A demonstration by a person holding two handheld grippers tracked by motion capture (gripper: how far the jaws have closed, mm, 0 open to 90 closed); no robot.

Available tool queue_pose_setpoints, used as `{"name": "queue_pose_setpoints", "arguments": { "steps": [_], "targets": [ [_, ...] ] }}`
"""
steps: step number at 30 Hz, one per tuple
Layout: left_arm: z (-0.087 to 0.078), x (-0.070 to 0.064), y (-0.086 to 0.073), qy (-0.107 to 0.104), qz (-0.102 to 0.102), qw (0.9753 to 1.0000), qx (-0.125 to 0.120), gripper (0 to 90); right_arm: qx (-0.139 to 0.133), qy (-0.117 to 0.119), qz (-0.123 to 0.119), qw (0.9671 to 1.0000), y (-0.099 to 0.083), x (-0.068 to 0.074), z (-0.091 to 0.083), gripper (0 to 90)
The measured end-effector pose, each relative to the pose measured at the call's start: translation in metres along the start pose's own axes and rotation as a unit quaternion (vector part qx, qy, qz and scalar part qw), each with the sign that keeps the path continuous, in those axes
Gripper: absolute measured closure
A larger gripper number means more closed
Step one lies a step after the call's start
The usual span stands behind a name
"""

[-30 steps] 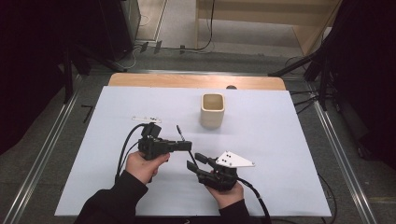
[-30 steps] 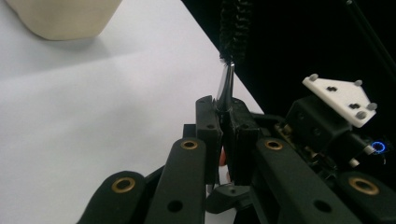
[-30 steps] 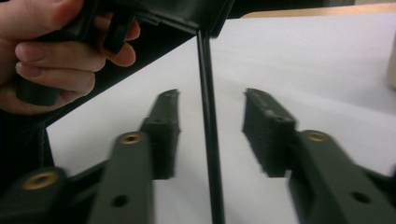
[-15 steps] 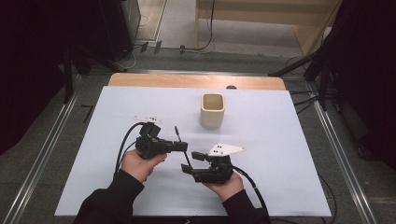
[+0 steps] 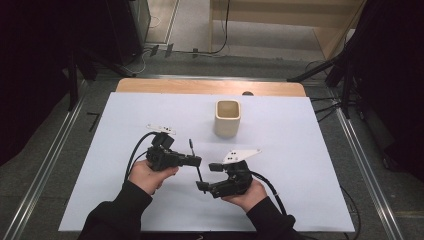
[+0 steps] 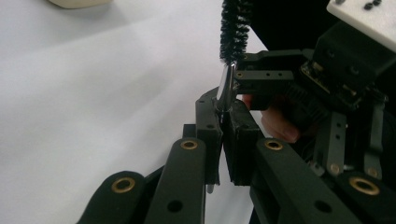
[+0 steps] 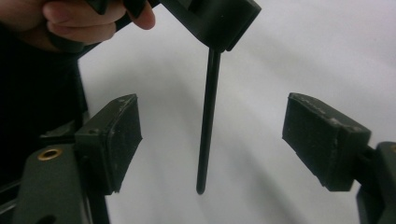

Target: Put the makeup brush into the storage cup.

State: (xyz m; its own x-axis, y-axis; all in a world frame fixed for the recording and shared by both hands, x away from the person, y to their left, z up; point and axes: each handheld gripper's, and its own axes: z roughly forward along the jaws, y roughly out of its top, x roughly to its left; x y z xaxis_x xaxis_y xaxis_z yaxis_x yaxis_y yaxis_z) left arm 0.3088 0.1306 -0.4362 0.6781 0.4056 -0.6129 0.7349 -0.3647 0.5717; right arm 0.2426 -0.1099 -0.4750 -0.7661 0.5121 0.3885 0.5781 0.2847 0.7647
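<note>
White table (image 5: 310, 150), dark surroundings. Thin black brush (image 5: 196, 165) held above table centre-front, clamped mid-shaft between closed jaws of left gripper (image 5: 196, 161); bristle end points away from person, handle end toward them. Right gripper (image 5: 209, 176) jaws wide apart, flanking brush handle without contact. Beige cup (image 5: 228, 118) upright farther back, well apart.

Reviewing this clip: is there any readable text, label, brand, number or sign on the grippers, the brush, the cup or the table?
None: no word, number or brand can be read anywhere.
Beige square cup: plain walls.
Thin black bottle brush, clamped in the left gripper: unmarked.
Open right gripper: its grey three-cornered plate carries small dark dots, no lettering.
White table sheet: blank.
</note>
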Motion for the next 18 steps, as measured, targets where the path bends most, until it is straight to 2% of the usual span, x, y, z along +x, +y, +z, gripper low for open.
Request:
{"name": "queue_pose_setpoints", "arguments": {
  "steps": [6, 9, 13, 18],
  "targets": [
    [0.001, 0.001, 0.0, -0.005, 0.013, 0.9998, 0.013, 86.5, -0.005, 0.028, 0.003, 0.9996, 0.001, -0.008, -0.01, 26.6],
    [0.002, 0.002, 0.003, -0.023, 0.027, 0.9991, 0.025, 86.4, 0.001, 0.062, 0.008, 0.998, -0.001, -0.014, -0.01, 28.1],
    [0.003, 0.0, 0.007, -0.038, 0.057, 0.9968, 0.041, 86.4, 0.007, 0.076, 0.007, 0.997, -0.001, -0.014, -0.004, 30.3],
    [0.007, 0.001, 0.008, -0.059, 0.073, 0.994, 0.056, 86.4, 0.005, 0.091, 0.004, 0.9958, -0.002, -0.012, 0.0, 39.6]
  ]
}}
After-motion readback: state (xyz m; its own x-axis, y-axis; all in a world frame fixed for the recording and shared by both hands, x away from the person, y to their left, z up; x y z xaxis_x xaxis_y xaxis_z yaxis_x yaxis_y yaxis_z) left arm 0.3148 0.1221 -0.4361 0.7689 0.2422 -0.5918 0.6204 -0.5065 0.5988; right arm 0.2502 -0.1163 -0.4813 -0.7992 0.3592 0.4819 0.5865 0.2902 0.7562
